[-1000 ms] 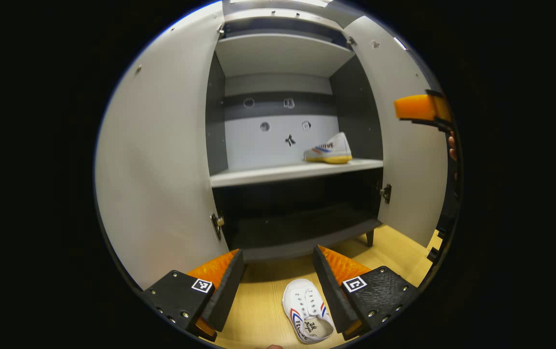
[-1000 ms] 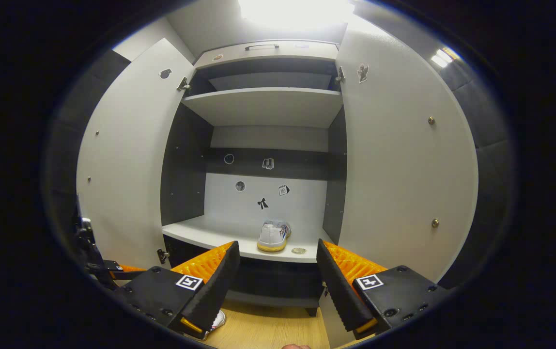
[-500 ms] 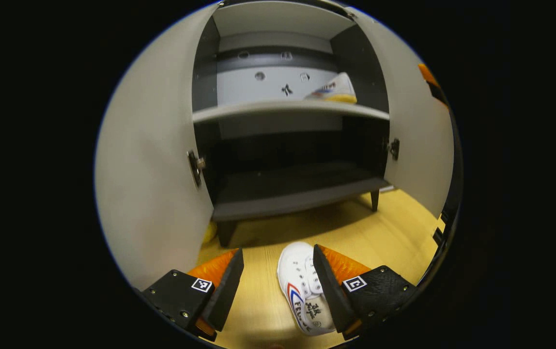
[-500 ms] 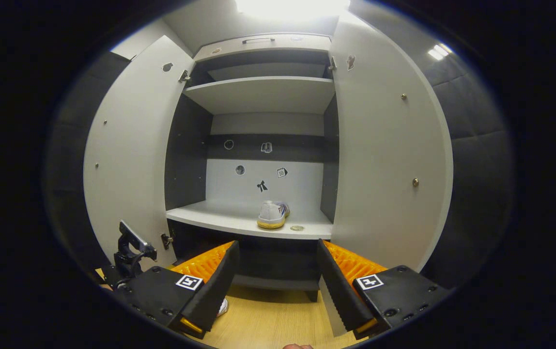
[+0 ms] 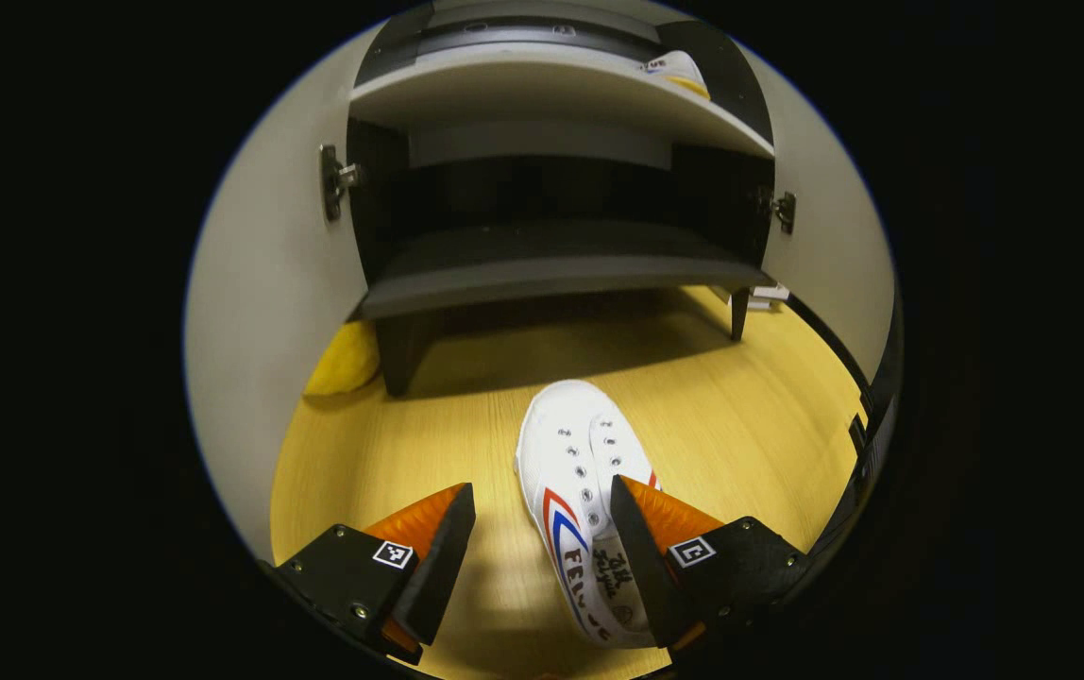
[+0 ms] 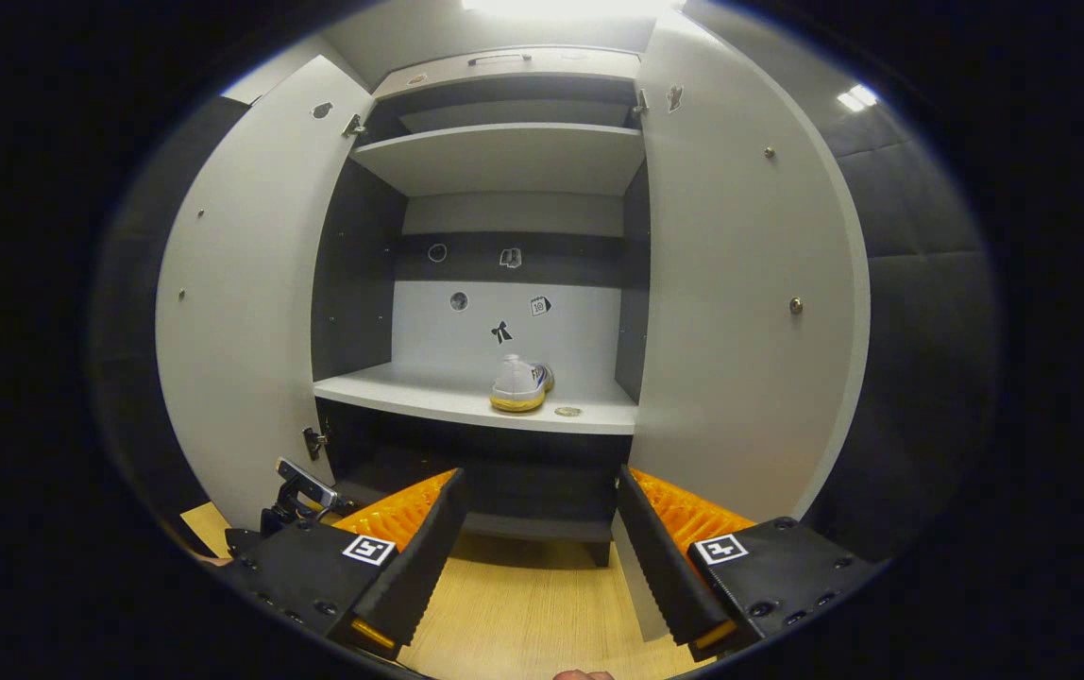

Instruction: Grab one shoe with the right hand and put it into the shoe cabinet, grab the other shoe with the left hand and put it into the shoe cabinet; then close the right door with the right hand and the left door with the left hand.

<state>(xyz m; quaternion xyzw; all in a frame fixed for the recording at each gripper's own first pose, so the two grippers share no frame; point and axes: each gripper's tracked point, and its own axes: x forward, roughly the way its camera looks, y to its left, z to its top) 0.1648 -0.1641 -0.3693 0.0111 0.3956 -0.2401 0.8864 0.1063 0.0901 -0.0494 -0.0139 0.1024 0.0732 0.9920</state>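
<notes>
One shoe (image 6: 520, 385) sits shelved; the left gripper (image 5: 542, 557), jaws open, hovers over the floor shoe (image 5: 584, 501), needing to straddle it. The right gripper (image 6: 539, 557) is open.

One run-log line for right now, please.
stage: second shoe pickup | left gripper: open above white canvas shoe on wooden floor | right gripper: open, empty | grey cabinet doors: open
</notes>
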